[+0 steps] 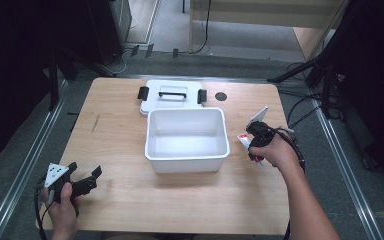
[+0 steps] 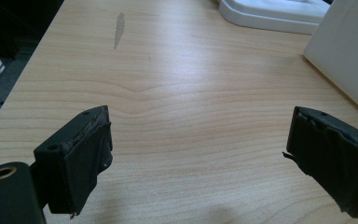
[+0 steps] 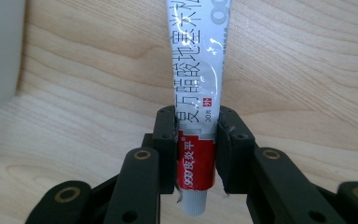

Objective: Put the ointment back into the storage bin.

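While the pale wooden table (image 1: 120,130) carries an empty white plastic bin (image 1: 187,141) at centre, its handled lid (image 1: 172,95) lying flat beyond, the right gripper (image 3: 196,140), right of the bin, clamps a glossy red-and-white ointment tube (image 3: 196,93). Probably packing: next, lift it leftward over the rim. Near left, the left gripper (image 2: 200,154) gapes wide, empty.

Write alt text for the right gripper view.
The right gripper has its fingers shut on a white and red ointment tube, near its cap end, over a light wooden table.
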`<action>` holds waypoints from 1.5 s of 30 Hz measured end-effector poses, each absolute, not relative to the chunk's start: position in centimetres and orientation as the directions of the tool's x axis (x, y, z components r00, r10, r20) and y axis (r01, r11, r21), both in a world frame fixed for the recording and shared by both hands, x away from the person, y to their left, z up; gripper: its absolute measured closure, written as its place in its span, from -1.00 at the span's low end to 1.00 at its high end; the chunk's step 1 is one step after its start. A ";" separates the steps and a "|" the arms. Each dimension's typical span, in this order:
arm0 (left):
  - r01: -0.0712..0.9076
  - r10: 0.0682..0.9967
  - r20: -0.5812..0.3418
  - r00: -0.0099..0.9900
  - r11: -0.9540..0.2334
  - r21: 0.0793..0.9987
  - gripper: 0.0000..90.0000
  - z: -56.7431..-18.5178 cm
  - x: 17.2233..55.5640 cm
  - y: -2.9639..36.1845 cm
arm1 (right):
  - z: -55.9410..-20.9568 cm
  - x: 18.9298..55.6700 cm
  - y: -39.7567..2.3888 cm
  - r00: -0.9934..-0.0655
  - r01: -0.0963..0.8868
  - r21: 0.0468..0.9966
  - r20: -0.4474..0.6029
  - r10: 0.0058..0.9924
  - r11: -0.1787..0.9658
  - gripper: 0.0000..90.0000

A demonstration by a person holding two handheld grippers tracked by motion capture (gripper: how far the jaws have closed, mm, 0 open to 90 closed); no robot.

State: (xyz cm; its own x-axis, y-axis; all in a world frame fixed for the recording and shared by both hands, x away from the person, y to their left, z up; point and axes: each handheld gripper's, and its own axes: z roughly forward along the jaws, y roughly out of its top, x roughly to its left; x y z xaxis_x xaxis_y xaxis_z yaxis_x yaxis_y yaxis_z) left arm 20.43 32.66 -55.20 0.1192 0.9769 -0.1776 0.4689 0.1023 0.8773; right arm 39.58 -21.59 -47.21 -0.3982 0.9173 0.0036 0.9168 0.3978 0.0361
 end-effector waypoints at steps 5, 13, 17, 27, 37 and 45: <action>0.468 0.977 -0.177 0.122 0.101 0.878 -0.83 -55.2 20.4 32.7 | -45.6 39.5 -21.3 -0.407 0.912 0.052 -0.001 0.913 0.406 0.62; 0.465 0.976 -0.177 0.129 0.098 0.880 -0.83 -55.2 20.4 32.7 | -43.0 39.6 -20.9 -0.403 0.913 0.072 0.016 0.915 0.401 0.62; 0.465 0.976 -0.180 0.126 0.102 0.879 -0.83 -55.2 20.4 32.7 | -42.0 39.6 -20.6 -0.404 0.913 0.074 0.022 0.914 0.402 0.62; 0.467 0.975 -0.184 0.124 0.107 0.878 -0.83 -55.2 20.4 32.7 | -38.9 39.9 -19.6 -0.409 0.911 0.077 0.025 0.912 0.406 0.62; 0.466 0.974 -0.188 0.123 0.111 0.878 -0.83 -55.2 20.5 32.7 | -36.9 39.9 -18.4 -0.427 0.901 0.089 0.022 0.904 0.424 0.62; 0.467 0.974 -0.190 0.126 0.111 0.877 -0.83 -55.2 20.5 32.8 | -35.4 39.9 -16.9 -0.445 0.892 0.097 0.029 0.895 0.441 0.62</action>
